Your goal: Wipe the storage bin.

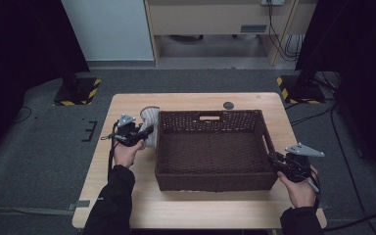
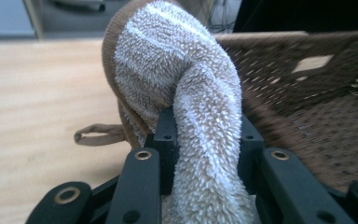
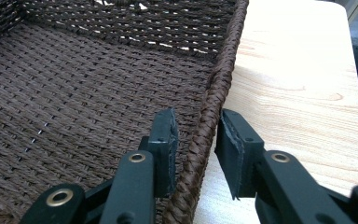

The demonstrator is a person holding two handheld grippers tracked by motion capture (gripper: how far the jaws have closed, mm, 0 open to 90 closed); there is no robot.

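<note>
The wooden table (image 1: 127, 205) carries a large dark brown woven basket (image 1: 210, 182) at its middle, a pale cut-out handle in its far wall. Both forearms come in from the near edge in dark sleeves. The left hand (image 1: 126, 152) holds the left gripper (image 1: 144, 133) level, pointing toward the basket's left wall; its jaws are clamped on a fluffy white-and-tan sock (image 2: 200, 116), which rises from them just beside that wall, above the table. A small tan loop (image 2: 98, 133) hangs from the sock's edge. The right hand (image 1: 299, 188) holds the right gripper (image 3: 196, 140) at the basket's right wall near the front corner, its jaws nearly closed astride the rim (image 3: 214, 93), one inside, one outside. A small dark disc (image 1: 228, 105) lies on the table behind the basket. No writing is legible.
</note>
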